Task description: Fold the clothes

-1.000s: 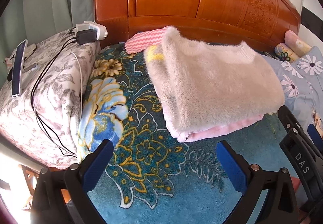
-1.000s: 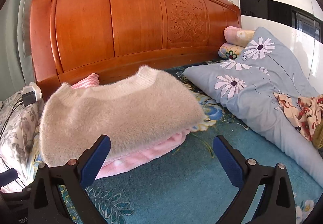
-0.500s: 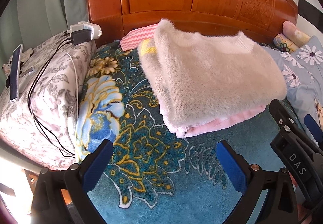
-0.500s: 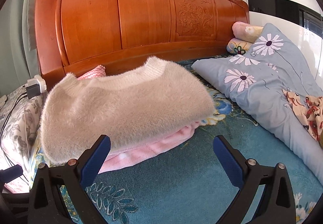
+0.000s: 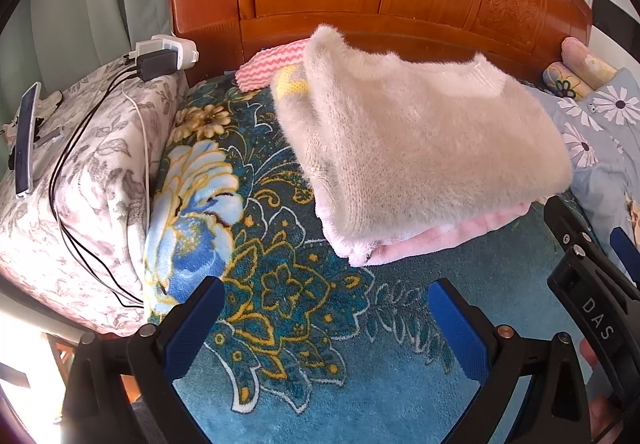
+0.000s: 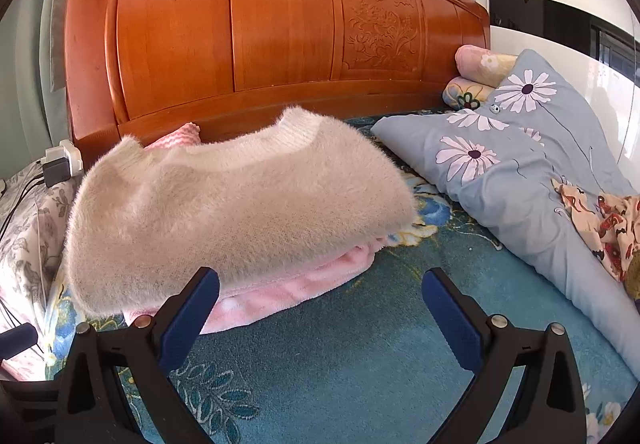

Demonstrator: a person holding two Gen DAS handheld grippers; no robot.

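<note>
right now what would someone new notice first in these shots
The folded fuzzy beige sweater sits atop a pink garment in the middle of the teal floral blanket. Behind it rises the glossy orange wooden headboard, and a grey daisy-print pillow lies to the right.

Left tool (image 5: 326, 318) gapes wide, holding nothing; right tool (image 6: 320, 308) likewise.

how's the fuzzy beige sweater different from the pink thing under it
The beige sweater lies on top, while the pink garment sits beneath it, showing only as a strip along the front edge. The beige sweater has long, hairy pile and a ribbed collar; the pink garment looks smoother and plush. Both are folded flat in one stack on the teal floral blanket, untouched by either gripper.
</note>
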